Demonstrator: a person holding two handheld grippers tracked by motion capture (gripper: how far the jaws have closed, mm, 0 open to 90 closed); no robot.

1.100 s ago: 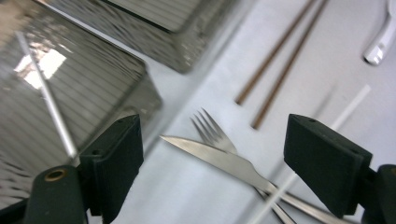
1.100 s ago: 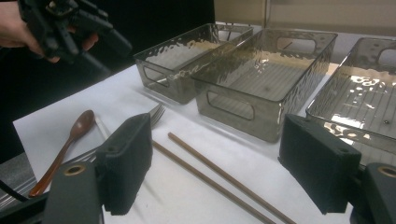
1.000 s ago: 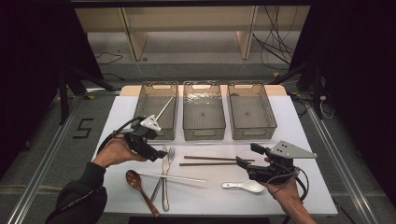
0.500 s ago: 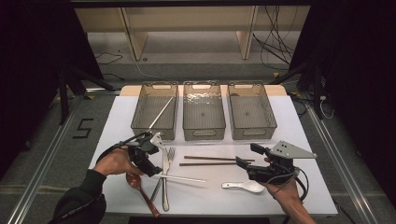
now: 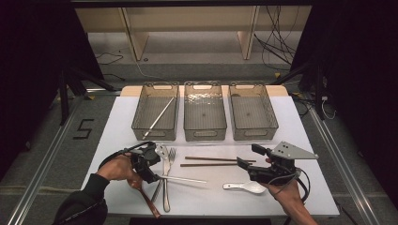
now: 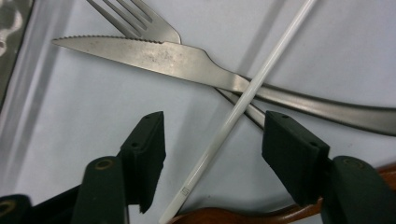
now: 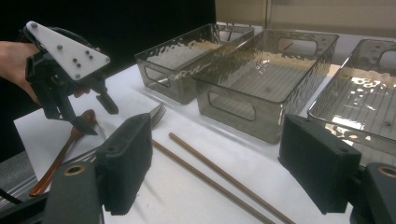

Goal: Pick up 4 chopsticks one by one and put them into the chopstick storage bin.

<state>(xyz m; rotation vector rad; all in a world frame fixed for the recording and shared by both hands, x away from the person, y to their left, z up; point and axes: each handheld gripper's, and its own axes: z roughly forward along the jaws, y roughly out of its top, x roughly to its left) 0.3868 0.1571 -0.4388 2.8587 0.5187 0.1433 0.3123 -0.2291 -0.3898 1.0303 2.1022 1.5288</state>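
Note:
A white chopstick (image 6: pixel 233 116) lies across a steel knife (image 6: pixel 187 58) and a fork (image 6: pixel 140 18) on the white table. My left gripper (image 6: pixel 217 123) is low over it, open. Its jaws have just been closing and now straddle the chopstick without touching it. A wooden spoon (image 6: pixel 233 215) lies under them. In the high view the left gripper (image 5: pixel 155 169) is at the cutlery pile's left. My right gripper (image 5: pixel 248 157) hovers open and empty beside two brown chopsticks (image 5: pixel 211 161), with a white spoon (image 5: pixel 244 187) just below it.
Three clear bins stand in a row at the back: the left bin (image 5: pixel 141 123) holds one white chopstick (image 5: pixel 159 115); the middle bin (image 5: pixel 204 133) and right bin (image 5: pixel 253 133) look bare. The table's front edge (image 5: pixel 211 215) is close to both hands.
My left gripper has come down from in front of the left bin onto the cutlery pile, and its jaws have narrowed. The right gripper has stayed where it was.

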